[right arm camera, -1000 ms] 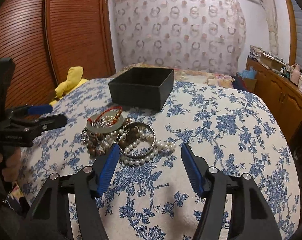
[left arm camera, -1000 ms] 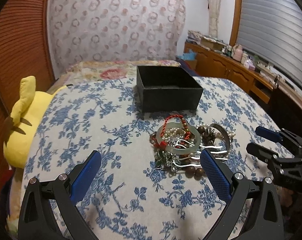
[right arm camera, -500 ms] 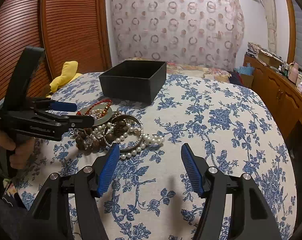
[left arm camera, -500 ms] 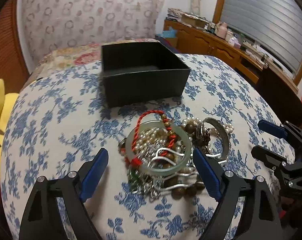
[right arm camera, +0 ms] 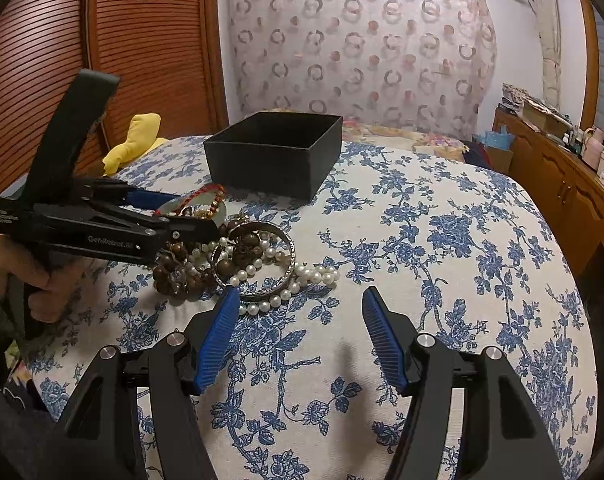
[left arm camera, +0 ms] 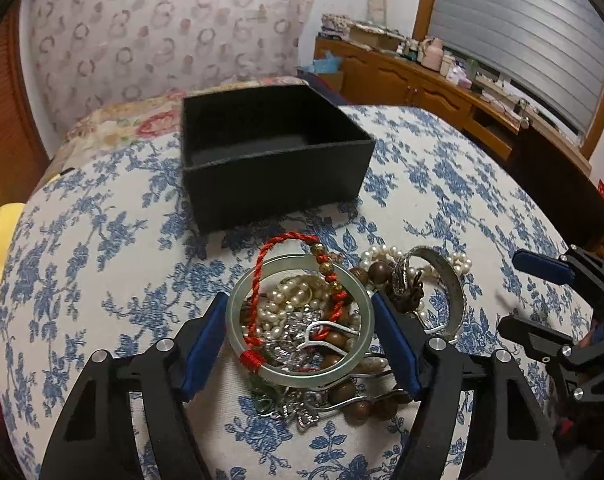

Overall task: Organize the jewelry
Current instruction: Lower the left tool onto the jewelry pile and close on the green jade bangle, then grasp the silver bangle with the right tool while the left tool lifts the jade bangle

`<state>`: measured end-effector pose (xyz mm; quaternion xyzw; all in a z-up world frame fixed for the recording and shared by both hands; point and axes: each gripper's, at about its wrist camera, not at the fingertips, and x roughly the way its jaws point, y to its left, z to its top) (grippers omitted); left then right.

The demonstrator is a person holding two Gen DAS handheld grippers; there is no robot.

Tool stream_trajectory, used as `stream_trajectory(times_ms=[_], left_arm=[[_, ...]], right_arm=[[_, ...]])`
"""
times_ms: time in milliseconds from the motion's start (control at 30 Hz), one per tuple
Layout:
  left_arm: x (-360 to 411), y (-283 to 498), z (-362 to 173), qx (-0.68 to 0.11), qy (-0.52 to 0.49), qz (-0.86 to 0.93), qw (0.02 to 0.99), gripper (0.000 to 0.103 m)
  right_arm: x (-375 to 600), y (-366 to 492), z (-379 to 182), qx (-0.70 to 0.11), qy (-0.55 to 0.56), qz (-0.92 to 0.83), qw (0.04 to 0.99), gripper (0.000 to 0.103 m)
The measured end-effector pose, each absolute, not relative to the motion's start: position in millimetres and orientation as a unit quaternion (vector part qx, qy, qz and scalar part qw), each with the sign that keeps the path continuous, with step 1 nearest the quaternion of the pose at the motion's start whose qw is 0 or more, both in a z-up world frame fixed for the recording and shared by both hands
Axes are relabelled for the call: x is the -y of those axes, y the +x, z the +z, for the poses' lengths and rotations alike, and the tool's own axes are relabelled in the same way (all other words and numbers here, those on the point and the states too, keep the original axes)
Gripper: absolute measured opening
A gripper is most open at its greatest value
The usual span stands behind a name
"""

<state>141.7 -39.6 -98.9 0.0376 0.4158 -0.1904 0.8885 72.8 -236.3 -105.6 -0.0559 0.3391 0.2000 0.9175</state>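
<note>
In the left wrist view, the left gripper (left arm camera: 300, 320) is straddling the pale green jade bangle (left arm camera: 299, 316), one blue pad sitting just beside each outer edge of the ring; whether the pads are touching it cannot be told, and the jaws are standing spread to the bangle's width. The bangle is lying on top of the jewelry pile (left arm camera: 342, 320), with a red cord bracelet (left arm camera: 286, 280) draped across it and pearls and silver pieces showing through its middle. Only this view is showing the brown wooden beads (left arm camera: 366, 400) spilling out near the camera under the bangle.

The right wrist view is giving the side angle: the left gripper (right arm camera: 206, 224) is reaching in low over the pile, held by the person's hand (right arm camera: 38, 280). Here the silver bangle (right arm camera: 258, 264) and the pearl strand (right arm camera: 302, 280) are lying in plain sight. The right gripper (right arm camera: 298, 312) is hovering open over the floral tablecloth (right arm camera: 442, 260), its left pad just beside the pearls, holding nothing.

Farther back, the black box (left arm camera: 274, 152) is standing open-topped just behind the pile; the left view is looking down into its dark inside, while the right view is showing only its outer walls (right arm camera: 274, 156). Beyond it, a yellow plush toy (right arm camera: 138, 140) is peeking past the table edge.
</note>
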Motion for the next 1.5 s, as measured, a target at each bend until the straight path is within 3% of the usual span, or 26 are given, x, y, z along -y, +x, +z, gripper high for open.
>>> stream_trajectory(times_ms=[400,533,667,1000,1500], left_arm=[[24,119,-58,-0.359,0.025,-0.186,0.914,0.069],[21,114,-50,-0.346,0.020,-0.183,0.920,0.069],[17,108,-47,-0.340,0.014,-0.183,0.922,0.069],[10,100,-50,-0.334,0.005,-0.185,0.924,0.069],[2,101,-57,-0.337,-0.009,-0.184,0.923,0.069]], right_arm=[[223,88,-104,-0.357,-0.074,0.227,0.903,0.066],[214,96,-102,-0.359,-0.092,0.241,0.897,0.076],[206,109,-103,-0.377,-0.087,0.267,0.883,0.078],[204,117,-104,-0.399,-0.123,0.303,0.857,0.078],[206,145,-103,-0.415,-0.040,0.301,0.858,0.073]])
